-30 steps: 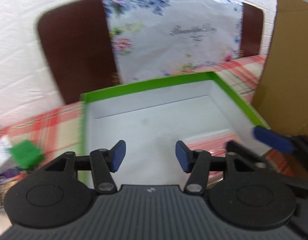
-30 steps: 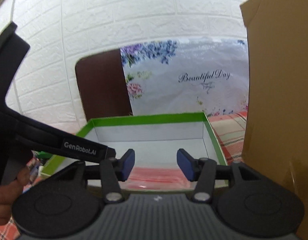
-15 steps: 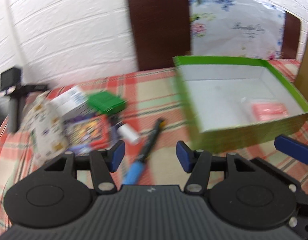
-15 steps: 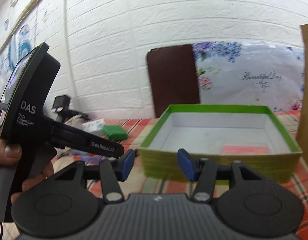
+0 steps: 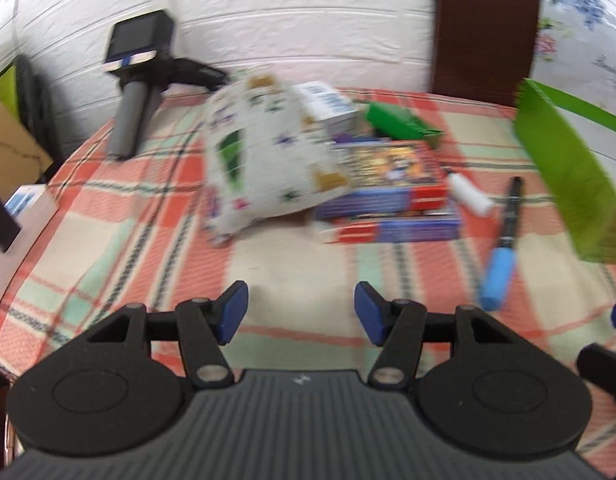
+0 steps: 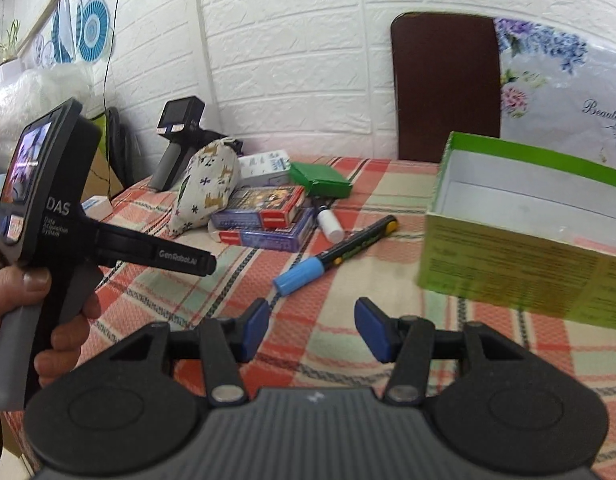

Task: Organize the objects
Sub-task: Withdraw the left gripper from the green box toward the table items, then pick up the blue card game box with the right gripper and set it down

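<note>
Left hand-held gripper (image 5: 299,309) is hovering over the checked table (image 5: 119,240), its jaws apart, just widened, nothing between them. Right hand-held gripper (image 6: 312,328) is likewise standing apart and empty. Ahead are lying a patterned pouch (image 6: 205,184), two stacked card boxes (image 6: 263,216), a small green box (image 6: 320,179), a white tube (image 6: 330,224) and a blue-capped marker (image 6: 336,256). The green-rimmed box (image 6: 520,264) is sitting to the right.
</note>
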`<state>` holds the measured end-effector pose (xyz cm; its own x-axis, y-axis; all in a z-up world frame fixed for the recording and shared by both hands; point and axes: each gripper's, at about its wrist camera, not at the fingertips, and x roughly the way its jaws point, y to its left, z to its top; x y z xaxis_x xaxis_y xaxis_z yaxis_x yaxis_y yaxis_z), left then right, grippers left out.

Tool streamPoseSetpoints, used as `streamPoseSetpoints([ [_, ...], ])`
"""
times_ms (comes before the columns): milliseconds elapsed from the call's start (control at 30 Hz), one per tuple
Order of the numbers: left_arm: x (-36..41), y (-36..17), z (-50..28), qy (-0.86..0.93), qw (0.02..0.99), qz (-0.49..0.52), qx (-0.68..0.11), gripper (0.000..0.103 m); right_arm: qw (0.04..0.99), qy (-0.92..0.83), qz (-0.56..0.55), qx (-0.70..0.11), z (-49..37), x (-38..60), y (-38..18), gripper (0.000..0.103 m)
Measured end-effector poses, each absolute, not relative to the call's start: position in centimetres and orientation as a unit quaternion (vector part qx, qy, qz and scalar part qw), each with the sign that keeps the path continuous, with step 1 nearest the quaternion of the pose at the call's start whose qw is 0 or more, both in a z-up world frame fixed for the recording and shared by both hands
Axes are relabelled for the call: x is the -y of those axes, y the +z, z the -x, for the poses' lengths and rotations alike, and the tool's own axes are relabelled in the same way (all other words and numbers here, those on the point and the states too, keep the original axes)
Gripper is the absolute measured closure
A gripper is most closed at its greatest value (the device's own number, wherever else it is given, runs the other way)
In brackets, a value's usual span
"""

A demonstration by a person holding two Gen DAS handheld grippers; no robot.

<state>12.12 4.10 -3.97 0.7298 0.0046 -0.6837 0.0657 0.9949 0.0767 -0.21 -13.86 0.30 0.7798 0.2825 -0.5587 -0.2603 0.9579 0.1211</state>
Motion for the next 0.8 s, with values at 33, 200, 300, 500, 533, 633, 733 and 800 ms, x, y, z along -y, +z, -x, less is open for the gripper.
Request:
streamPoseSetpoints([
  [33,-4.8,-4.2,-12.2,-0.013,0.932,-0.042,-0.361,0.037,0.942,0.148,-0.016,-0.302,-0.2,13.4,0.3,0.054],
  [200,-8.3,-5.3,-11.8,0.005,0.948,-0.003,-0.319,0.026,0.94,0.167,0.027,-0.295,-2.4,10.5,0.4,0.054],
  [300,-10.0,-6.0,-11.2,0.005,0.957,0.036,-0.287,0.023,0.942,0.168,0.042,-0.289,-5.2,9.2,0.4,0.051],
  [500,-10.8,-6.1,-11.2,0.005,0.959,0.068,-0.274,0.022,0.934,0.195,0.014,-0.298,-12.9,7.8,0.9,0.033],
  [533,-10.7,-6.1,-11.3,0.003,0.96,0.069,-0.272,0.021,0.928,0.213,0.013,-0.306,-14.2,7.6,0.9,0.015],
  [633,-11.0,-6.2,-11.3,-0.005,0.96,0.081,-0.268,0.019,0.9,0.282,0.079,-0.324,-17.2,6.1,0.7,0.006],
  [733,-11.6,-6.3,-11.4,-0.01,0.959,0.099,-0.265,0.018,0.873,0.331,0.134,-0.333,-18.7,5.2,1.3,0.012],
  [800,-11.7,-6.3,-11.4,-0.011,0.959,0.104,-0.265,0.018,0.853,0.355,0.131,-0.36,-19.3,5.0,1.6,0.019],
])
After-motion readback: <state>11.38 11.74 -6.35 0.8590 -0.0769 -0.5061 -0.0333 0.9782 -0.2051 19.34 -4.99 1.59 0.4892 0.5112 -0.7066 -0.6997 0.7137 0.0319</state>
